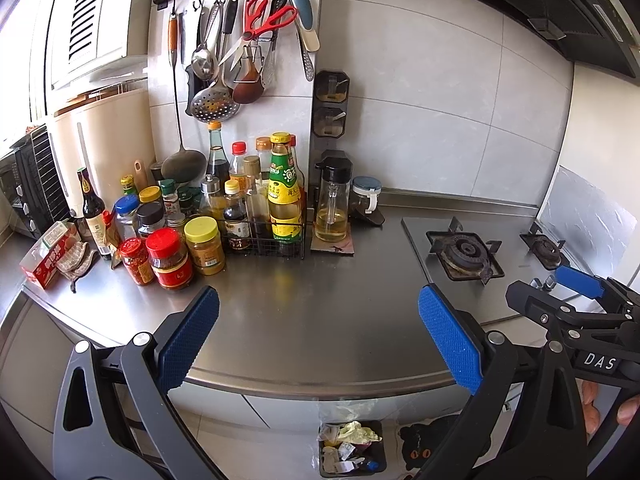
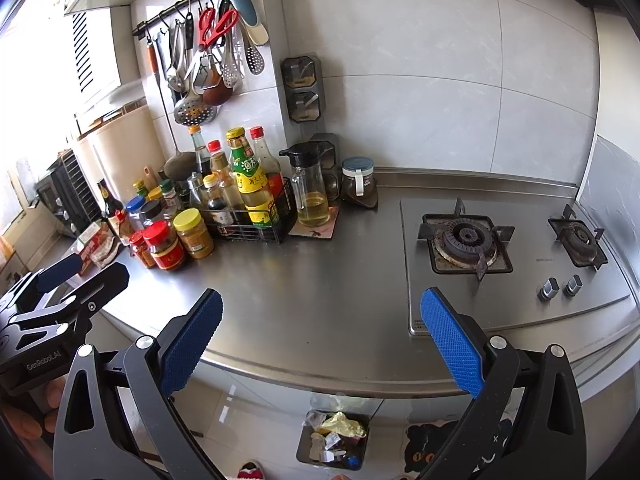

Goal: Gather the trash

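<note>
A black trash bin (image 1: 352, 454) stands on the floor below the counter edge, filled with crumpled paper and wrappers; it also shows in the right wrist view (image 2: 334, 442). My left gripper (image 1: 318, 334) is open and empty above the steel counter (image 1: 304, 300). My right gripper (image 2: 322, 336) is open and empty above the same counter (image 2: 320, 280), to the right of the left one. The right gripper shows at the right edge of the left wrist view (image 1: 560, 292). The left gripper shows at the left edge of the right wrist view (image 2: 76, 276).
Sauce bottles and jars (image 1: 192, 224) crowd the counter's back left, with a wire rack (image 1: 264, 236) and an oil dispenser (image 1: 332, 208). A red box (image 1: 48, 256) lies far left. A gas hob (image 2: 468, 244) with knobs (image 2: 560, 288) is at right. Utensils (image 1: 240, 48) hang on the wall.
</note>
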Tool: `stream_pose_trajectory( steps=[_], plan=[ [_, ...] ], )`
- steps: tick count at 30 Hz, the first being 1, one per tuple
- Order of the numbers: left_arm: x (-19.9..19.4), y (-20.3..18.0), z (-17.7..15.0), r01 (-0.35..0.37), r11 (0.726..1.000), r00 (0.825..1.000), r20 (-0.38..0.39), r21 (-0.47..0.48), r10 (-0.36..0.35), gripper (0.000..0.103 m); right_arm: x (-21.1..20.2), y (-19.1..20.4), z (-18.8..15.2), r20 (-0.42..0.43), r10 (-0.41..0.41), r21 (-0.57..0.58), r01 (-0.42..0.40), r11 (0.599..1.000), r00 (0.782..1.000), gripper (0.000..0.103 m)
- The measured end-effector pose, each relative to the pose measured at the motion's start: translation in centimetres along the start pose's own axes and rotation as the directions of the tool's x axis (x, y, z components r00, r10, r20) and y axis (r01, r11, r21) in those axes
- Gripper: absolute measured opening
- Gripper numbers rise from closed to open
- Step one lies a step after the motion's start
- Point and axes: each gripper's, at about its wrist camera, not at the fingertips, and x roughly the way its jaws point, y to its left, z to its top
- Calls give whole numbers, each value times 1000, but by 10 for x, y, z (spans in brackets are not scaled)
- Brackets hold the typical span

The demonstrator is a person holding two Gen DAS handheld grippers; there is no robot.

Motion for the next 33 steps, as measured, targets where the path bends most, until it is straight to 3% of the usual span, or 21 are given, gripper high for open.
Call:
stream_pose_trajectory(
  steps=[33],
  plan=[
    [4, 5, 0, -28, 1000, 999, -25, -7, 28, 95, 3, -1, 3, -5, -14, -11, 14, 1000, 1000, 100]
  ],
)
